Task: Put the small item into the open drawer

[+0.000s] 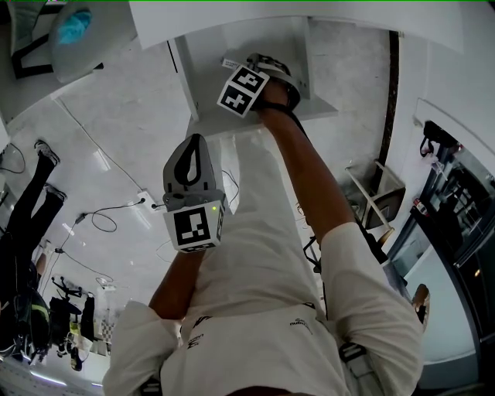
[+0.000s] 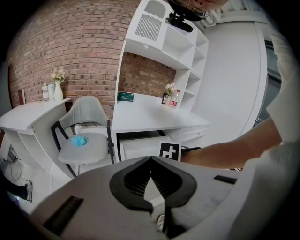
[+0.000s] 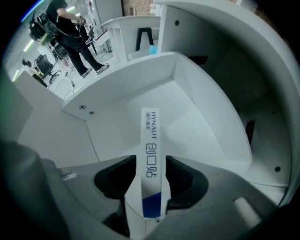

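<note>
You're at the release step, as I read it. The open drawer [image 3: 197,126] stands pulled out from under the white desk [image 1: 325,19], and your right gripper [image 3: 151,157] reaches well inside it with its jaws apart. The slim white box [image 3: 149,136], blue at its near end, lies lengthwise between them on the drawer floor and doesn't look pinched. Your left gripper [image 2: 151,157] hangs near your body, jaws together on nothing.

The next move calls for a straight pull back along the box's length, so that neither pad drags it. Mind the drawer's left wall, the back corner ahead, the right wall, and the desk's underside above. The floor around the box is bare, so you have room.
</note>
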`<action>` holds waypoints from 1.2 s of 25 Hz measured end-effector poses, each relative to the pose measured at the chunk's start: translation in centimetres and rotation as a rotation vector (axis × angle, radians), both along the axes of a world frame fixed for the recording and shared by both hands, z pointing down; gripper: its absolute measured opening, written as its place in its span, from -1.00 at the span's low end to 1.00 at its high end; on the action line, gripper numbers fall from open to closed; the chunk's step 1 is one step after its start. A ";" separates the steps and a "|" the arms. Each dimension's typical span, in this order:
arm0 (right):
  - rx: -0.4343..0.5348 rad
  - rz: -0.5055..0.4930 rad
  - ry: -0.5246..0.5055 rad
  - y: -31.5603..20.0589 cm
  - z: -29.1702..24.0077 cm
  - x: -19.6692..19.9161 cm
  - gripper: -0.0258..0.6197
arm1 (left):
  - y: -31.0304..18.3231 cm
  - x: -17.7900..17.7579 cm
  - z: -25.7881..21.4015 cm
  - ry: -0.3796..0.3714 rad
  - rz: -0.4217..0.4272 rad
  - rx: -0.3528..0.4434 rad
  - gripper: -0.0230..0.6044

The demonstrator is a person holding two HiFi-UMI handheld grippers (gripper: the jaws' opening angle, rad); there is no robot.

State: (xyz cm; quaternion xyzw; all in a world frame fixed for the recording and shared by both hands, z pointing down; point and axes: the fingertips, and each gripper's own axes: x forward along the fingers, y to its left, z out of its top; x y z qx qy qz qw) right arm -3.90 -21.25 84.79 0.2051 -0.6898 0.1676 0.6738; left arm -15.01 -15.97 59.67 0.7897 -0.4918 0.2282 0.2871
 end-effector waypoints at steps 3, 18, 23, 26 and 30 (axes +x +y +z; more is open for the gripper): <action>0.013 0.005 -0.002 -0.1 -0.5 0.1 -0.31 | -0.1 0.1 -0.4 0.000 -0.001 0.009 -0.93; 0.100 0.078 -0.029 -0.9 -7.1 1.7 -0.17 | 0.7 1.2 -3.8 0.035 -0.006 0.040 -0.94; 0.157 0.133 -0.082 -1.2 -11.4 1.5 -0.18 | 1.1 1.3 -5.5 0.036 -0.001 0.063 -0.94; 0.188 0.183 -0.135 -0.8 -14.3 1.6 -0.21 | 1.4 1.5 -6.9 0.042 0.001 0.079 -0.94; 0.222 0.237 -0.223 0.3 -18.2 1.4 -0.22 | 1.5 2.3 -9.1 0.049 0.025 0.111 -0.93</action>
